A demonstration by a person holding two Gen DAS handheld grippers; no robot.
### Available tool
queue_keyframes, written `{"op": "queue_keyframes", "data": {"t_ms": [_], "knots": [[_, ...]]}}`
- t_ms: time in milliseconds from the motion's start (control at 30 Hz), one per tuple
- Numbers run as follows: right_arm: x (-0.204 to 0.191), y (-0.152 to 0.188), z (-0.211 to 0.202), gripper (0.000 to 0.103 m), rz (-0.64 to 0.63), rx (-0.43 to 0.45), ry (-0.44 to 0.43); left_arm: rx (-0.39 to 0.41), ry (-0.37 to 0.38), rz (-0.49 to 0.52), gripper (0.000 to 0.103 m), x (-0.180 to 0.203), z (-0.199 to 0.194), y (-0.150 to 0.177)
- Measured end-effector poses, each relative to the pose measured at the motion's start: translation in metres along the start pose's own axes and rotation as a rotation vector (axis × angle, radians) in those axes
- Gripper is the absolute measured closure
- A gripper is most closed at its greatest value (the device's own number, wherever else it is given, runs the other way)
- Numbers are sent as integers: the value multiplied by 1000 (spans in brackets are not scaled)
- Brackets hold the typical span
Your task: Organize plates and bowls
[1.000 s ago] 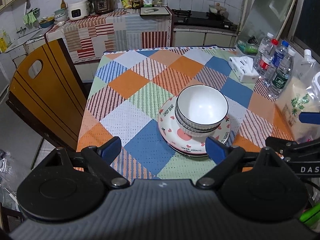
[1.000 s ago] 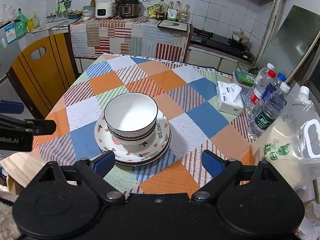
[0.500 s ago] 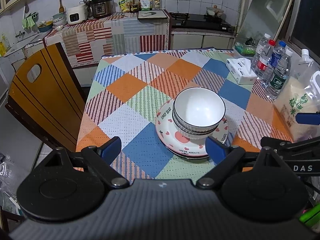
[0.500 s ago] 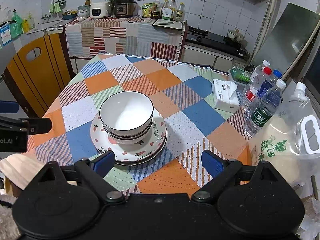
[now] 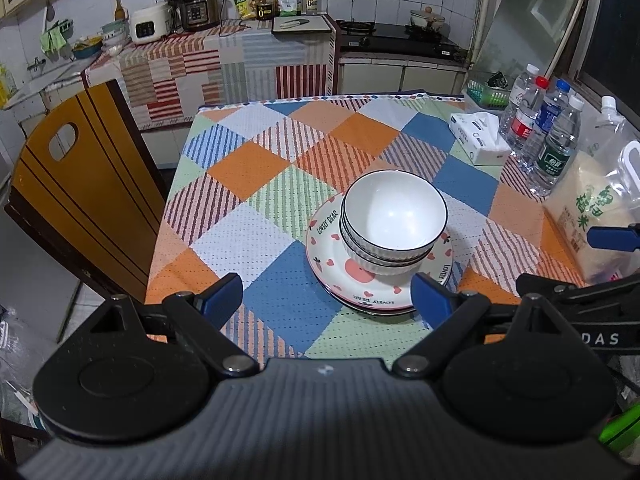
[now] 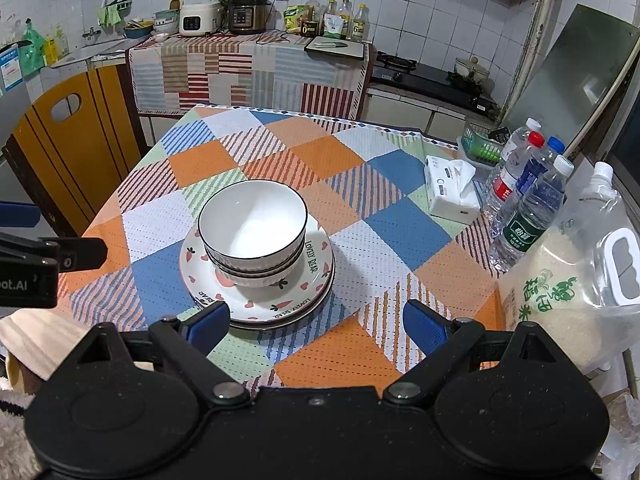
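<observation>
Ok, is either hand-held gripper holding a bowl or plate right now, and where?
Nothing is held. The left hand-held gripper and right hand-held gripper are both open, short of the stacked bowls on the plates.

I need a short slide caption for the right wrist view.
Open right gripper above stacked bowls on plates, checked tablecloth.

The white round plate with pink hearts (image 5: 362, 286), at the near middle of the checked table, carries the words "LOVELY BEAR" several times around its rim. The black gripper body at the right edge of the left wrist view (image 5: 592, 332) shows the letters "DAS". The black gripper body at the left edge of the right wrist view (image 6: 24, 280) shows "oot.AI". The clear plastic rice bag (image 6: 576, 280) near the right edge of the table has green Chinese characters.
</observation>
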State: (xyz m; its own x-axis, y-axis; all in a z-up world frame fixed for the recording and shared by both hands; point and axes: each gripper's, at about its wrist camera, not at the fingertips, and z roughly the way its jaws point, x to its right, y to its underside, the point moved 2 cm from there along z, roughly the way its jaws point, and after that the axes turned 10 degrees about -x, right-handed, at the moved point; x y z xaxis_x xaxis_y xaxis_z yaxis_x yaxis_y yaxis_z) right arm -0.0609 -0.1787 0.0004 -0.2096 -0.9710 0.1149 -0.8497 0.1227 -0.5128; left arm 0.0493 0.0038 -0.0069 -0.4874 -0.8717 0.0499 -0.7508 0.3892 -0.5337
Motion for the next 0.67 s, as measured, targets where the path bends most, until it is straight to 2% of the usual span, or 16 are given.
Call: {"op": "queue_keyframes", "data": {"t_ms": [267, 667], "knots": [[1, 1, 1, 8, 4, -7, 4, -5, 33, -31, 12, -7, 2, 2], [1, 1, 2, 8, 7, -13, 3, -11, 35, -42, 12, -10, 4, 1]]}}
